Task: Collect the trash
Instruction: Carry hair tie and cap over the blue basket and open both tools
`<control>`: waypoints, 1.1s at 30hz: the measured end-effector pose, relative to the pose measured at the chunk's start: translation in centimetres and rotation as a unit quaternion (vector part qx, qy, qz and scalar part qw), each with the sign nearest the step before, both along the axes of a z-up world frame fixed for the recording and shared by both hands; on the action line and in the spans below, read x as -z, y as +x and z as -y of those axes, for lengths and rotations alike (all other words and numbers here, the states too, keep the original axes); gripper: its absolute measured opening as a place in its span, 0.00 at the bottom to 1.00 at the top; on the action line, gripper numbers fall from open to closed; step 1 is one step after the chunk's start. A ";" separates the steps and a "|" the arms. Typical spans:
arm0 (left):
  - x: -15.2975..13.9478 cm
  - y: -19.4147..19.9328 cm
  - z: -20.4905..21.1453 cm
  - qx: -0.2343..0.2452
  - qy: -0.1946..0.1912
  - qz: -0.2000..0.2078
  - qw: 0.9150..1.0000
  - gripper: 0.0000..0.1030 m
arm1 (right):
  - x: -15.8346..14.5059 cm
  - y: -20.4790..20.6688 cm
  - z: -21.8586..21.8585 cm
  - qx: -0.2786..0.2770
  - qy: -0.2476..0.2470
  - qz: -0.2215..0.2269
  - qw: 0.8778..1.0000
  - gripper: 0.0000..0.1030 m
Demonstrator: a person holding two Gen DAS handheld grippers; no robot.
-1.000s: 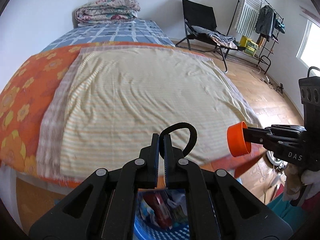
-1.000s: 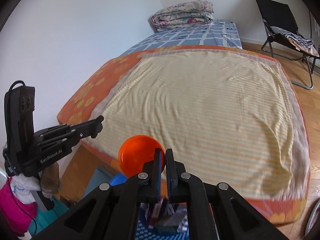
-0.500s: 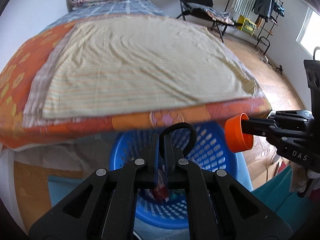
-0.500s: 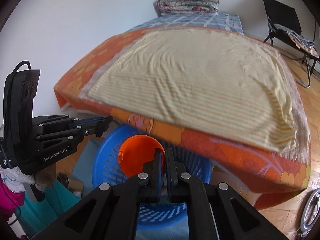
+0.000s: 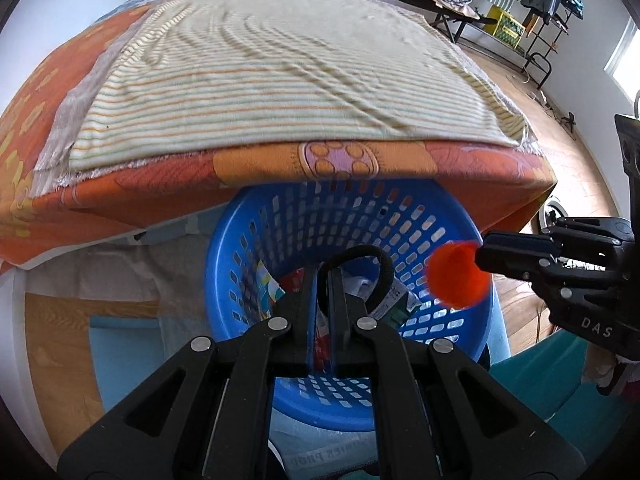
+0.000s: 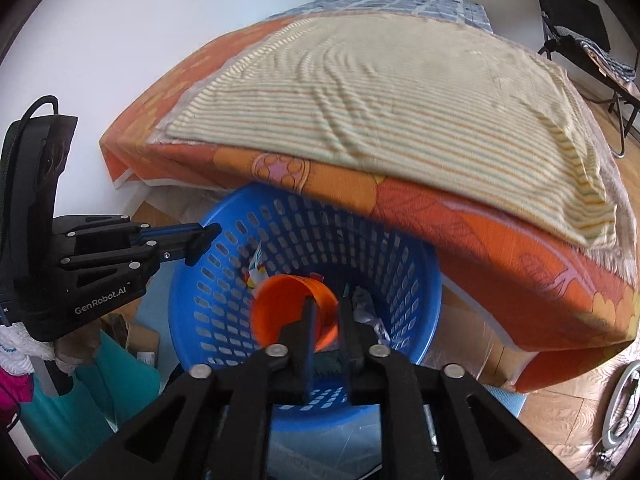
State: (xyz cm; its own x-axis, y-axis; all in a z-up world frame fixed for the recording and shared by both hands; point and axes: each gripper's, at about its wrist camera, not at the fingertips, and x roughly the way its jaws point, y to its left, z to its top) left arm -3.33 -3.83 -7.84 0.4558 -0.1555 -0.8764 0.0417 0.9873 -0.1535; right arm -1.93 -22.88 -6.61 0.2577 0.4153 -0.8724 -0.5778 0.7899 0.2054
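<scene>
A: Orange cup (image 6: pixel 294 306): where?
B: Between the parted jaws of the right hand-held gripper (image 6: pixel 325 316), above the blue basket (image 5: pixel 240 248); blurred in the left view.
A: Left hand-held gripper (image 5: pixel 325 280)?
B: Slightly parted around a black band (image 5: pixel 384 268); grip unclear.
A: Basket?
B: Under the bed's (image 6: pixel 400 92) foot edge, far rim hidden. Wrappers inside, mostly hidden.
</scene>
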 end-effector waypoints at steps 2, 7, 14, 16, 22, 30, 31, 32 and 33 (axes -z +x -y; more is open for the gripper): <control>0.2 0.1 0.0 -0.003 0.001 -0.005 1.000 0.03 | 0.2 -0.2 0.1 0.002 0.000 -0.001 1.000 0.22; 0.7 0.0 -0.5 -0.028 0.002 -0.018 0.999 0.48 | 0.5 -0.2 0.5 0.006 -0.004 -0.004 1.000 0.38; -0.4 0.2 -0.8 -0.081 -0.040 -0.010 0.996 0.55 | -0.6 0.1 1.1 0.027 0.002 0.006 1.000 0.73; -1.4 0.4 -0.4 -0.091 -0.046 0.008 0.995 0.57 | -1.2 0.5 1.4 0.038 0.008 0.009 0.999 0.78; -4.1 0.8 0.2 -0.123 -0.048 0.061 0.989 0.66 | -2.6 1.2 2.5 0.073 0.019 0.015 0.997 0.83; -5.4 1.6 0.8 -0.130 -0.048 0.082 0.987 0.66 | -4.5 2.5 5.1 0.136 0.014 0.030 0.990 0.85; -5.5 1.7 0.9 -0.127 -0.046 0.083 0.987 0.66 | -4.7 2.7 5.3 0.143 0.012 0.032 0.989 0.85; -5.6 1.7 1.0 -0.126 -0.047 0.084 0.987 0.66 | -5.0 2.8 5.5 0.149 0.012 0.035 0.988 0.85; -5.6 1.8 1.0 -0.125 -0.049 0.085 0.987 0.66 | -5.2 2.8 5.7 0.153 0.012 0.037 0.987 0.85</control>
State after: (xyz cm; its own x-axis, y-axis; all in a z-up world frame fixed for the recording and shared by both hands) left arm -1.58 -4.86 -2.19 0.6298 -0.1005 -0.7702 -0.1673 0.9507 -0.2609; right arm 0.88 -28.55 -1.42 0.4373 0.3285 -0.8372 -0.3271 0.9252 0.1922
